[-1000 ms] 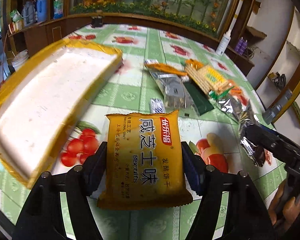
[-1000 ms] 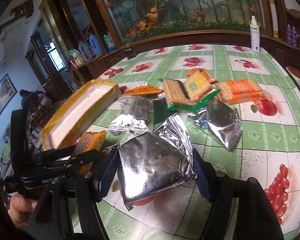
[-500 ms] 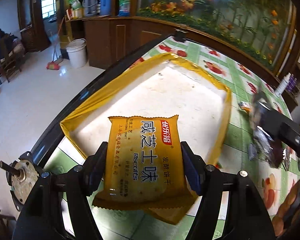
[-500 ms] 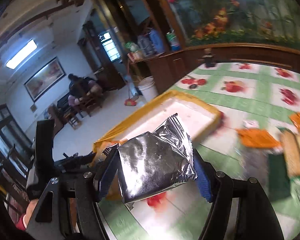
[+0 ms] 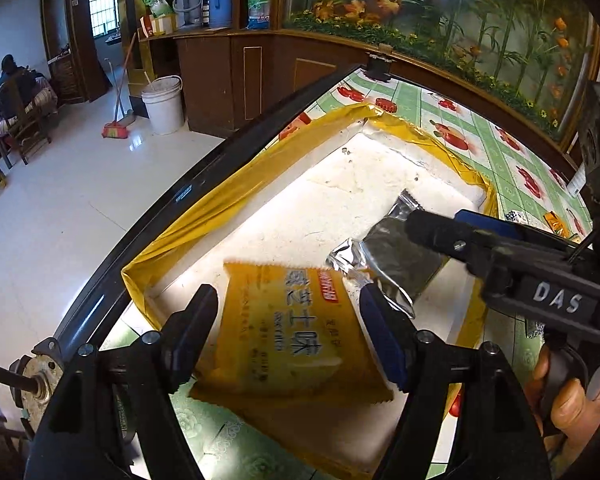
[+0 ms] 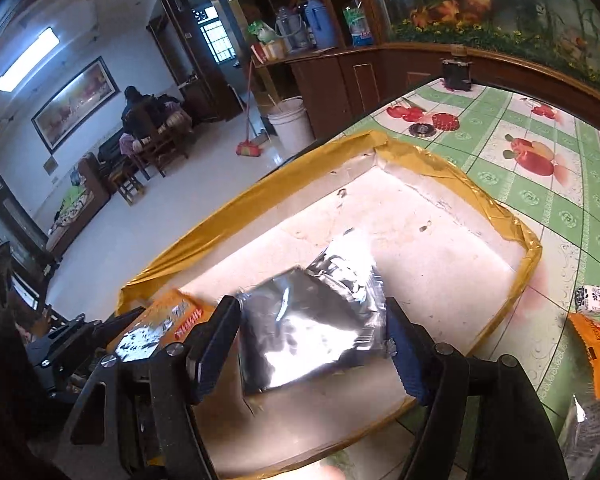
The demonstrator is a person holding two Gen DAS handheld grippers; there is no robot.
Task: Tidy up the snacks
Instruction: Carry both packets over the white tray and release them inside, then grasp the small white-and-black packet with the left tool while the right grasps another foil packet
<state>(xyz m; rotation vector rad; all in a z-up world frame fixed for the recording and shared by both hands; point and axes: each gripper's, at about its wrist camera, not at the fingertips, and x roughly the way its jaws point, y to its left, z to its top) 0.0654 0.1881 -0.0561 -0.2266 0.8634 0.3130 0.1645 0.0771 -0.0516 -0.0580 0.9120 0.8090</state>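
A white foam tray with a yellow taped rim (image 5: 236,196) lies at the table's left edge; it also shows in the right wrist view (image 6: 452,168). My left gripper (image 5: 290,316) is open above the tray's near end, and the yellow biscuit packet (image 5: 296,344) lies loose between its fingers in the tray. My right gripper (image 6: 312,340) is open over the tray, and the silver foil packet (image 6: 308,320) lies below it in the tray. The foil packet also shows in the left wrist view (image 5: 392,256), to the right of the biscuit packet.
The table's dark edge (image 5: 228,152) runs along the tray's left side, with floor beyond. An orange packet (image 6: 596,344), a small white packet (image 6: 590,300) and a silver packet (image 6: 584,432) lie on the green fruit-print tablecloth (image 6: 560,200) right of the tray.
Both grippers moved left from the snack pile to over the tray. Both opened, and the biscuit packet and the foil packet dropped into the tray.
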